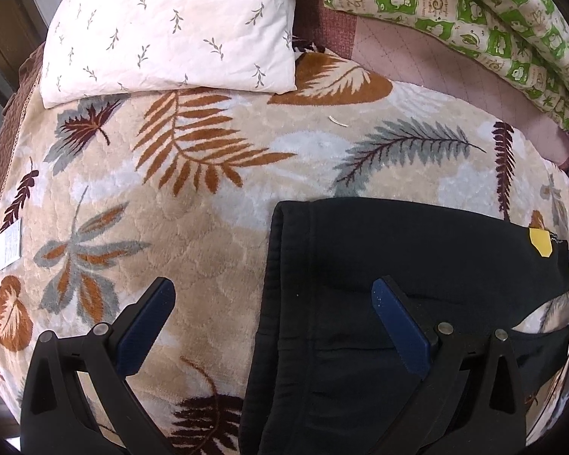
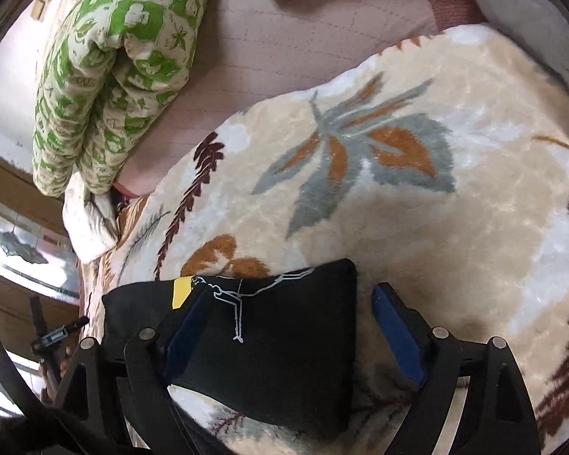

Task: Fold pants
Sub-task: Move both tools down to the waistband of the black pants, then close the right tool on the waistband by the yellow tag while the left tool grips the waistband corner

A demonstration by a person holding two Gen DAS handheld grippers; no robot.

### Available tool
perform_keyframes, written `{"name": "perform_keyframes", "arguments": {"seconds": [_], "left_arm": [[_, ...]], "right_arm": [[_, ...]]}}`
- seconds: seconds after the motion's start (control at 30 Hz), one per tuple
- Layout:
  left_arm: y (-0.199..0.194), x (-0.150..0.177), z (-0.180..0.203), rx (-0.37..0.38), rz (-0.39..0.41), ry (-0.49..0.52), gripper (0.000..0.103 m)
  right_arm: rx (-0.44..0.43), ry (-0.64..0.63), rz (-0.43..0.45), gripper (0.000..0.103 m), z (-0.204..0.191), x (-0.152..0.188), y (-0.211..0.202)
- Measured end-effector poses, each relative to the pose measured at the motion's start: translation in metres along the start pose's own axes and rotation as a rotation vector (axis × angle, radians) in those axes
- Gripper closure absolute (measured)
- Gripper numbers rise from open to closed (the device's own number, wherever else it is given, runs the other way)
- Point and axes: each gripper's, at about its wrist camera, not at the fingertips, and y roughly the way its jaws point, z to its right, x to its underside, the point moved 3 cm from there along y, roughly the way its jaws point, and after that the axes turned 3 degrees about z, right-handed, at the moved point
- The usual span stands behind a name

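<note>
Black fleece pants (image 1: 417, 265) lie on the leaf-patterned plush blanket (image 1: 208, 189); left claw (image 1: 273, 303) and right claw (image 2: 280, 322), both spread, straddle edges. Next, I judge: pinch and fold.

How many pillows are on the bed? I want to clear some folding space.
1 for certain: the white pillow with leaf sprigs lies at the far edge of the blanket, beyond the pants. Others may lie out of view.
</note>
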Motion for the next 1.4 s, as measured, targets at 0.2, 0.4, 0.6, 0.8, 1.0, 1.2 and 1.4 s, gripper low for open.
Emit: {"name": "perform_keyframes", "arguments": {"seconds": [0.2,0.4,0.6,0.8,1.0,1.2,1.4], "left_arm": [[0.01,-0.013,-0.004,0.012,-0.008,-0.022,0.0],[0.023,-0.028,-0.004,0.072,-0.037,0.02,0.0],[0.044,-0.041,-0.02,0.09,-0.099,0.007,0.0],[0.066,-0.032,-0.024,0.221,-0.177,-0.063,0.0],[0.069,-0.029,-0.006,0.265,-0.16,-0.06,0.003],[0.069,-0.023,0.016,0.266,-0.197,0.021,0.058],[0.071,-0.036,0.002,0.301,-0.163,-0.108,0.081]], "right_arm": [[0.084,-0.099,-0.075,0.08,-0.01,-0.001,0.011],[0.097,-0.083,-0.08,0.093,-0.004,0.004,0.0],[0.124,-0.061,-0.073,0.093,-0.004,0.005,0.004],[0.129,-0.057,-0.072,0.091,-0.003,0.005,0.005],[0.136,-0.045,-0.065,0.089,-0.003,0.004,0.006],[0.149,-0.062,-0.066,0.09,-0.005,0.003,0.008],[0.168,-0.112,-0.052,0.091,-0.008,0.002,0.006]]}}
